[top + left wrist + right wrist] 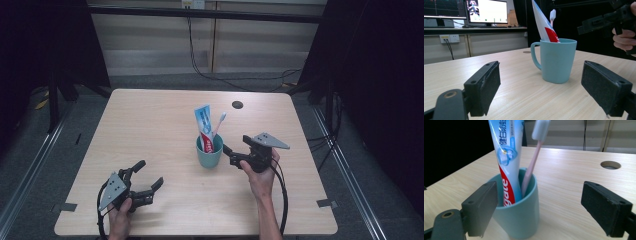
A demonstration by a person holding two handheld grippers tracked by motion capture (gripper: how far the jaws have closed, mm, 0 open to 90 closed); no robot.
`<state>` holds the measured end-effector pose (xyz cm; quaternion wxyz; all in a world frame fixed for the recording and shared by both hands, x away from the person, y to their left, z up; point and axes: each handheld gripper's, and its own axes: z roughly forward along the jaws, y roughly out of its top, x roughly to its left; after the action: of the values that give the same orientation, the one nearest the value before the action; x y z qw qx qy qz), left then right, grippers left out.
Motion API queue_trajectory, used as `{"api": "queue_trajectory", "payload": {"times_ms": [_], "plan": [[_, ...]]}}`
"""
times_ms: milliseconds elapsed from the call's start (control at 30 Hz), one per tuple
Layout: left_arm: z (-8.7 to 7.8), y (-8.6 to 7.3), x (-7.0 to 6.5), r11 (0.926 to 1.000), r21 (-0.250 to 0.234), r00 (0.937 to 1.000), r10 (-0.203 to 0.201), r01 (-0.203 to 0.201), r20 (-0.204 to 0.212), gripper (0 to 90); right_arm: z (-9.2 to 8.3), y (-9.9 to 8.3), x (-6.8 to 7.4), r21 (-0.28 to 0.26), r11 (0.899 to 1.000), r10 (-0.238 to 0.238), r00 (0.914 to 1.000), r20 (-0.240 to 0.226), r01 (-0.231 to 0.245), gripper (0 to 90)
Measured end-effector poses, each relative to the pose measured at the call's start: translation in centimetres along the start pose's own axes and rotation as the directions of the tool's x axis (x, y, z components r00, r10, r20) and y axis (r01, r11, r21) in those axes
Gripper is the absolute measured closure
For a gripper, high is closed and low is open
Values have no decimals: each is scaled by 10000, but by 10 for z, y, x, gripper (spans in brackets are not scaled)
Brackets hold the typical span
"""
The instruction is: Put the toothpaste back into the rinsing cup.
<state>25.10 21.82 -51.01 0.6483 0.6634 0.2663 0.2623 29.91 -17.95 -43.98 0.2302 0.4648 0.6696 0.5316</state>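
A teal mug stands upright near the middle of the wooden table. A red, white and blue toothpaste tube and a pink toothbrush stand in it. My right gripper is just right of the mug, pointing at it. In the right gripper view its jaws are open, with the mug, tube and brush close ahead and untouched. My left gripper rests open near the front left. It faces the mug from a distance.
A round cable hole sits in the table behind the mug. Monitors and a wall socket stand beyond the far edge in the left gripper view. Dark curtains flank the table, and cables run along the floor at the back.
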Motion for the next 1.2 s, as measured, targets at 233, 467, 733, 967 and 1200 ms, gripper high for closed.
{"api": "queue_trajectory", "payload": {"times_ms": [233,467,733,967,1200], "plan": [[0,0,0,10000,6,10000,-1,1,-9,156,-15,-14,-11,41,9998,189,9989,430,-191,137],[0,0,0,10000,0,10000,-4,4,-11,156,-28,-27,-15,-111,9993,362,9971,677,-356,137],[0,0,0,10000,13,10000,8,-8,-17,156,-43,-47,-20,-153,9987,497,9906,1273,-481,137],[0,0,-1,10000,35,9998,8,-8,-211,154,-48,-66,-16,140,9998,120,9828,1842,-148,137],[0,0,-1,10000,8,9998,22,-22,-214,156,-50,-85,-9,380,9993,-46,9774,2112,-35,138]]}}
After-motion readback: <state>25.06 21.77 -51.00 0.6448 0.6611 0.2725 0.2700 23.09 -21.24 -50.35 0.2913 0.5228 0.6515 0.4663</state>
